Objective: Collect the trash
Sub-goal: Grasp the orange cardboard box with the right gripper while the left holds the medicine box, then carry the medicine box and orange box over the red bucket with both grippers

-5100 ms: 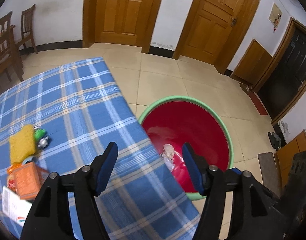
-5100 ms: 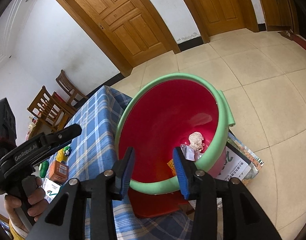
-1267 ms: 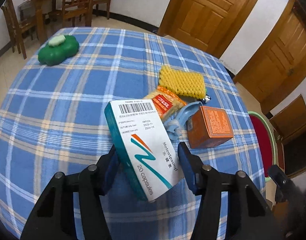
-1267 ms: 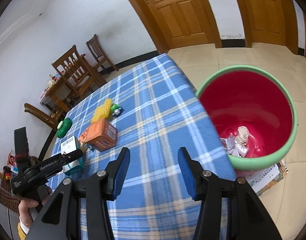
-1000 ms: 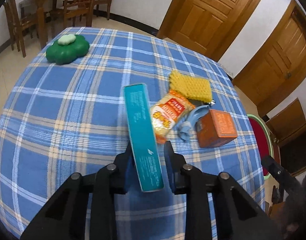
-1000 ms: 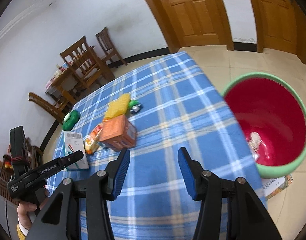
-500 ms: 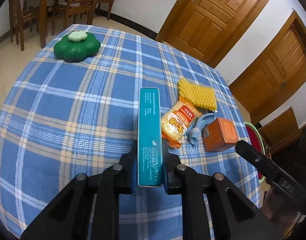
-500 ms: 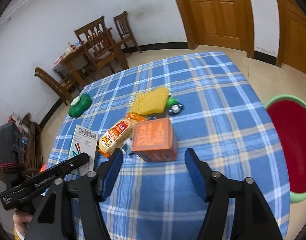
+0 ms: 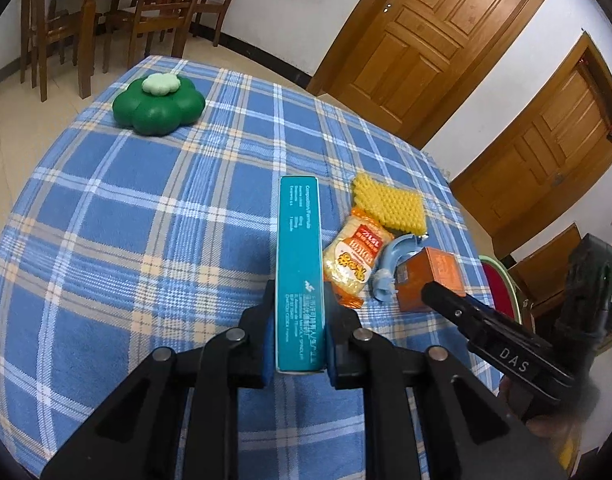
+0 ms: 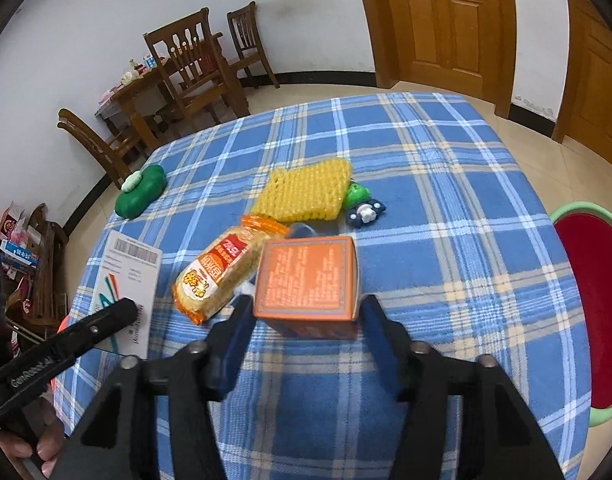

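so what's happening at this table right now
A person is clearing trash off a blue checked table with hand-held tongs in each hand. The left tongs are shut on a teal medicine box, held on its edge. The right tongs are closing around an orange box that sits on the cloth between the open jaws. A snack packet, a yellow sponge and a green flower-shaped thing lie untouched. The red bin waits beside the table.

White walls (image 10: 86, 20), panelled wooden doors (image 9: 429, 44), beige tiled floor (image 10: 577, 168), dark wooden chairs (image 10: 194, 68).
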`<state>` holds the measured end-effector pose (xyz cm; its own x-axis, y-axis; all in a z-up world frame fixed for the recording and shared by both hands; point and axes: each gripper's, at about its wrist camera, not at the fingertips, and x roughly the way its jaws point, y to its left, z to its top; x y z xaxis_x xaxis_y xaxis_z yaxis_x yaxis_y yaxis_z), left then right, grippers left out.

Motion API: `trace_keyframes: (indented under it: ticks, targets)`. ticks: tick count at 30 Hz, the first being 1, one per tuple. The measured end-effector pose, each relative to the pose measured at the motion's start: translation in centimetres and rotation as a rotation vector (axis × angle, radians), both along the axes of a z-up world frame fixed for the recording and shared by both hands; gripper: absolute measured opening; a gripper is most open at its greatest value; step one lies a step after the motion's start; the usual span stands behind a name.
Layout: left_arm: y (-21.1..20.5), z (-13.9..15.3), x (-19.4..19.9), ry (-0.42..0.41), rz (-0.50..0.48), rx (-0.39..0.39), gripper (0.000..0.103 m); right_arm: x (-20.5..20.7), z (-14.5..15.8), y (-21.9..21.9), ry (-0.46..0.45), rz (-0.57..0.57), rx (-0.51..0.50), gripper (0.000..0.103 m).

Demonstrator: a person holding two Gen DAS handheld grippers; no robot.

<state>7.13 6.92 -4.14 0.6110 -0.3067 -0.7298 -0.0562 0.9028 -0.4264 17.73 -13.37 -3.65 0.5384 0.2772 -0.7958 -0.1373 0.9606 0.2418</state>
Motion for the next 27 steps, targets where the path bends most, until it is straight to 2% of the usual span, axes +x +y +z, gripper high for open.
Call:
trace_keyframes:
  ticks: [14,27]
  targets:
    - [-2.9,2.5,-1.2,-0.044,-0.057,-0.002,0.019,-3.5,2.2,-4.3,-0.057,-0.079,0.085,0.055]
    - [-9.4,4.7,-0.6,-0.064,-0.213,0.009,0.019,-7.8,4.9,-11.1,-0.137,-0.231,0.137,0.056]
